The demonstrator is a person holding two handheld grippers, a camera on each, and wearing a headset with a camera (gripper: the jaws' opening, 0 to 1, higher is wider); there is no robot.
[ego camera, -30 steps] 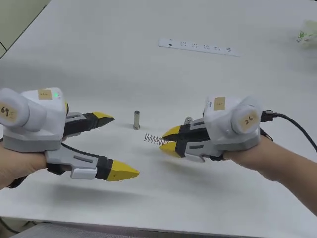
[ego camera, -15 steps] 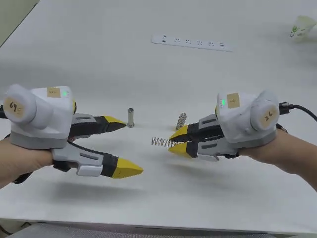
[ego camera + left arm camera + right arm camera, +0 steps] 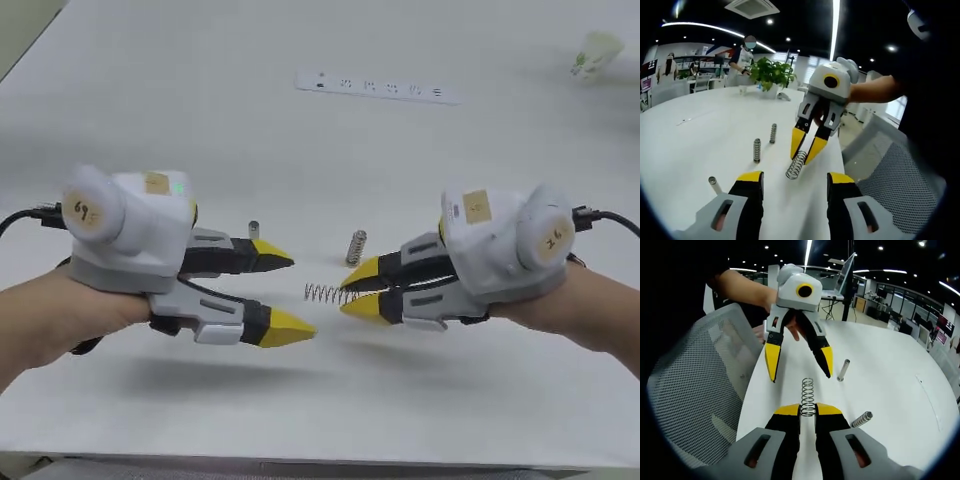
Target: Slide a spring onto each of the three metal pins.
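Change since the previous record: the left gripper [image 3: 302,296] has been brought forward past the bare pin [image 3: 254,229], and the gap to the spring [image 3: 325,293] has been narrowed. The hold on the spring is unchanged.

1. Workbench [image 3: 300,150]: white, flat top. All items below are carried on or held over it.
2. Left gripper: held over the near edge, left of centre. Jaws are spread apart and nothing is gripped. The yellow tips are pointed at the right gripper [image 3: 344,293].
3. Right gripper: held over the near edge, right of centre. Jaws are pressed together on one end of the spring.
4. Power strip [image 3: 378,87]: white, laid flat toward the far edge.
5. Cup [image 3: 597,52]: pale, set by the far right corner, well apart from the rest.
6. Spring: held roughly level. Its free end is directed at the left gripper and, in the left gripper view, is seen just ahead of the open jaws.
7. Bare pin: stood upright, just behind the left gripper's upper jaw.
8. First sprung pin [image 3: 756,150]: upright, a spring already fitted over it.
9. Second sprung pin [image 3: 773,133]: upright, likewise fitted, just beyond the first.
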